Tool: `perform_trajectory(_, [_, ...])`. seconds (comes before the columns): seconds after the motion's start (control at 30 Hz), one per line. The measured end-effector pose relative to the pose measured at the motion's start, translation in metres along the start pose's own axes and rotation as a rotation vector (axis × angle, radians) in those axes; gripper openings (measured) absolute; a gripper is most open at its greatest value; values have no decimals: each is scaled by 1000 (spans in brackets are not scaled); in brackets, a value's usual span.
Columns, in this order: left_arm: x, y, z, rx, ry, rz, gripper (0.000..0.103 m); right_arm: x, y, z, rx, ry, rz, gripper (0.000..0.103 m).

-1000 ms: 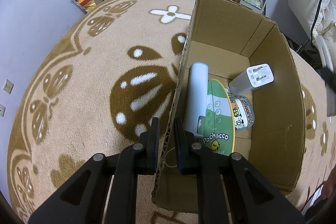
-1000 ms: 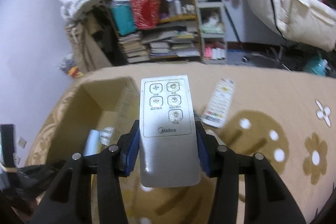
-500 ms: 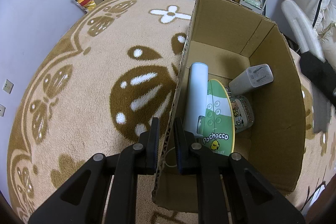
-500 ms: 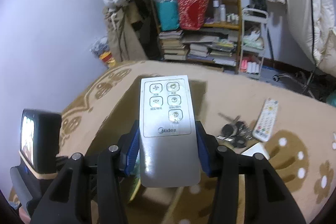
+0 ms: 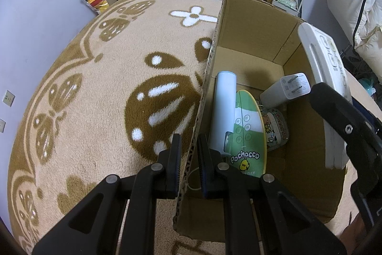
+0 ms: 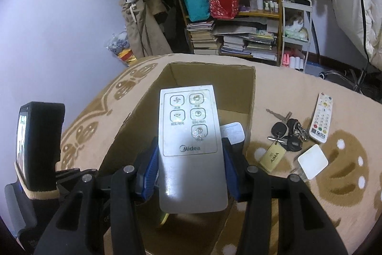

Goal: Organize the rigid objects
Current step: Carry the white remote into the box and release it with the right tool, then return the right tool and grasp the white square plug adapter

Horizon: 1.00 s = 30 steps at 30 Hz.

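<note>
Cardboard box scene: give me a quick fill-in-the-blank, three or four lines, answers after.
1. The left gripper is shut on the brown cardboard box's ____.
2. The right gripper is shut on a silver ____ remote control.
3. The bunch of black keys lies on the ____, outside the box.
4. The green Pochacco case lies ____ the box.

Answers: wall; Midea; rug; inside

Both grippers are matte black plastic — the left gripper [image 5: 188, 159] and right gripper [image 6: 191, 173] each have two angular, triangular-cutout arms with silver screw heads — and blue-edged ribbed pads [image 6: 149, 176].
</note>
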<state>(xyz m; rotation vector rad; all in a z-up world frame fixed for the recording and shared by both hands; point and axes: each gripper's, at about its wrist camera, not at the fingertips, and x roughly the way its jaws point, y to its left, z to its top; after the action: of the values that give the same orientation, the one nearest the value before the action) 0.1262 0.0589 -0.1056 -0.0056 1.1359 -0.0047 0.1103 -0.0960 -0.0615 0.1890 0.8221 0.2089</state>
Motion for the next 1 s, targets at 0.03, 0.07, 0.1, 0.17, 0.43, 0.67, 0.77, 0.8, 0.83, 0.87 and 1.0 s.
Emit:
perform_trajectory(0.03, [0, 0, 0, 1, 0, 1, 12, 0, 0, 0, -3, -4, -9, 52])
perform_trajectory(0.07, [0, 0, 0, 2, 0, 2, 12, -1, 1, 0, -14, -13, -26, 52])
perform_trajectory(0.1, [0, 0, 0, 2, 0, 2, 12, -3, 3, 0, -30, -24, -44, 52])
perform_trajectory(0.17, [0, 0, 0, 0, 0, 1, 12, -6, 5, 0, -45, -33, -45, 52])
perform_trajectory(0.43, [0, 0, 0, -7, 3, -5, 12, -5, 4, 2, -36, -7, -32, 53])
perform_trajectory(0.67, [0, -1, 0, -4, 5, -6, 12, -12, 2, 6, -44, -23, -14, 59])
perform_trajectory(0.77, [-1, 0, 0, -6, 4, -7, 13, -22, 1, 11, -49, -55, -31, 84])
perform_trajectory(0.8, [-2, 0, 0, -6, 5, -7, 13, -25, 0, 13, -49, -69, -40, 88])
perform_trajectory(0.83, [-1, 1, 1, -7, 6, -7, 13, -29, -1, 15, -50, -82, -46, 89])
perform_trajectory(0.87, [-2, 1, 1, -7, 5, -6, 13, -33, -3, 17, -54, -91, -51, 92])
perform_trajectory(1.0, [-2, 1, 2, -3, 5, -5, 13, -41, -14, 20, -64, -117, -104, 103])
